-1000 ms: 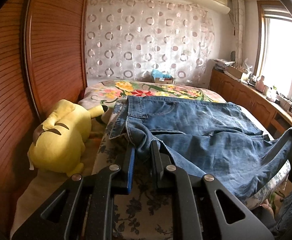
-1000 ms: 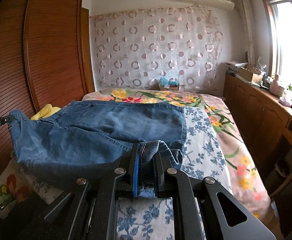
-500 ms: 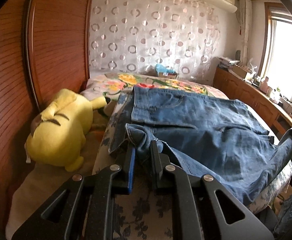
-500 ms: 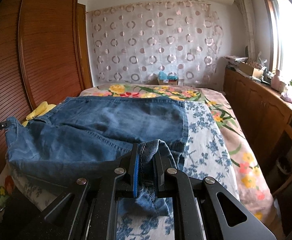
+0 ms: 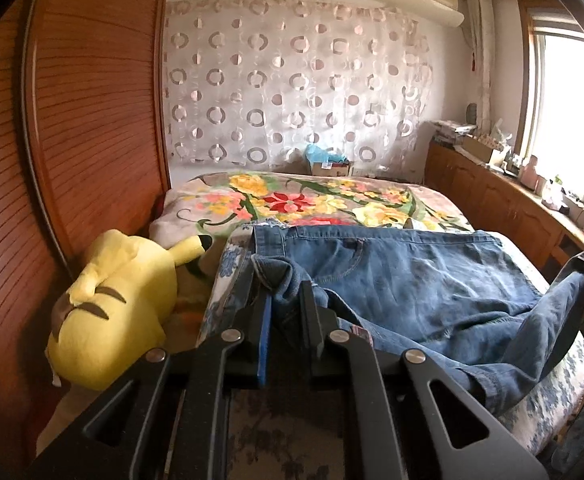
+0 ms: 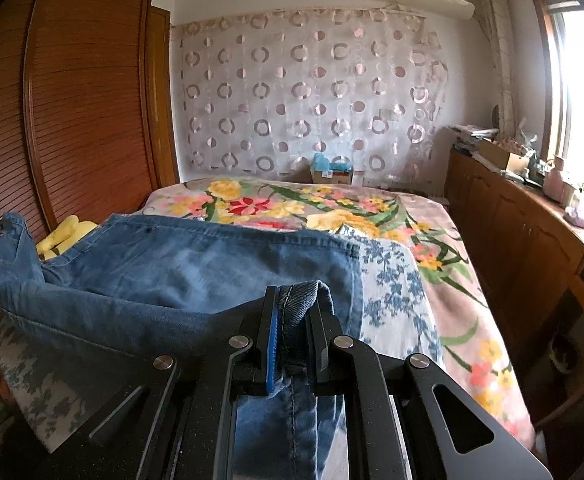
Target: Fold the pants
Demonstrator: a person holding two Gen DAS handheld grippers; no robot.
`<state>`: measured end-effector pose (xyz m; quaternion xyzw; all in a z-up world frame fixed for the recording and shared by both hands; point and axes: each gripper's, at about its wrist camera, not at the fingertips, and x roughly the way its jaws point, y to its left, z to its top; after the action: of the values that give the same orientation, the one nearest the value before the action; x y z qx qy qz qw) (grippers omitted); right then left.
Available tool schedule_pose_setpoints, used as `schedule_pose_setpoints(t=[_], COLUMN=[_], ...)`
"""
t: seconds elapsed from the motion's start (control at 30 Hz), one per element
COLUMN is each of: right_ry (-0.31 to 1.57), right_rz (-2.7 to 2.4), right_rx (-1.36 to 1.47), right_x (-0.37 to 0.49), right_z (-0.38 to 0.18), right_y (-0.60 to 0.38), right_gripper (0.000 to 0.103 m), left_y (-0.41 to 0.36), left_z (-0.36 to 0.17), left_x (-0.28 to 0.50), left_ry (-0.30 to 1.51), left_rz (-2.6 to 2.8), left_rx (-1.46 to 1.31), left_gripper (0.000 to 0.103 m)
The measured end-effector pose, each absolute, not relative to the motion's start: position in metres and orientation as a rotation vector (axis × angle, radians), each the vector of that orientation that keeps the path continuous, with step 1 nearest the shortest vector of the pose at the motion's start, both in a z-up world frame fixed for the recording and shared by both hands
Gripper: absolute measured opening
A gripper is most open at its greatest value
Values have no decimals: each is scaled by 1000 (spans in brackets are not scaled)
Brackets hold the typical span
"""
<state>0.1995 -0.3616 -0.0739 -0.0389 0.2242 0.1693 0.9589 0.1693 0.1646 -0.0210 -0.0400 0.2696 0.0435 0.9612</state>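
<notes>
In the left wrist view, the left gripper (image 5: 284,304) is sitting at 6 o'clock and is pointing toward 12 o'clock. Its jaws are clenching a bunched hem of the blue jeans (image 5: 404,280), and the cloth is rising between the two fingers. The jeans are lying across the bed (image 5: 332,200), on a blue-flowered sheet (image 5: 548,396), and they are filling the middle of the picture out to 3 o'clock. At 3 o'clock another part of the denim is hanging lifted from a dark tool at the edge of the picture. A yellow plush toy (image 5: 107,312) is lying at 9 o'clock, just beside the jeans, and it is leaning near the brown wooden wardrobe (image 5: 71,120). At 12 o'clock a curtain with circles (image 5: 292,80) is covering the far wall.

In the right wrist view, the right gripper (image 6: 292,312) is standing at 6 o'clock. Its jaws are gripping a folded hem of the jeans (image 6: 179,268), and the denim is hanging down between the fingers toward the bottom edge. The rest of the jeans is spreading from the centre toward 9 o'clock, where one corner is being held up by the tip of the other tool. The sheet (image 6: 392,280) is showing at 3 o'clock of the gripper, and the flowered blanket (image 6: 292,204) is lying beyond it. A wooden counter (image 6: 532,220) is running along under the window at 3 o'clock.
</notes>
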Motion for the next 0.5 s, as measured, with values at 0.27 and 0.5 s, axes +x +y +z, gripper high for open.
schedule_pose_setpoints(t=[0.27,0.5], right_ry=[440,452], right_rz=[328,311], right_rx=[-100,-142], right_x=[235,261], right_z=[-69,-76], right_y=[-364,-350], right_gripper=[11,11], left_y=[168,168], left_z=[-12,-18], left_x=[215,256], left_ry=[546,568], left_rz=[99,97], left_rx=[-48,-16], left_gripper=[13,13])
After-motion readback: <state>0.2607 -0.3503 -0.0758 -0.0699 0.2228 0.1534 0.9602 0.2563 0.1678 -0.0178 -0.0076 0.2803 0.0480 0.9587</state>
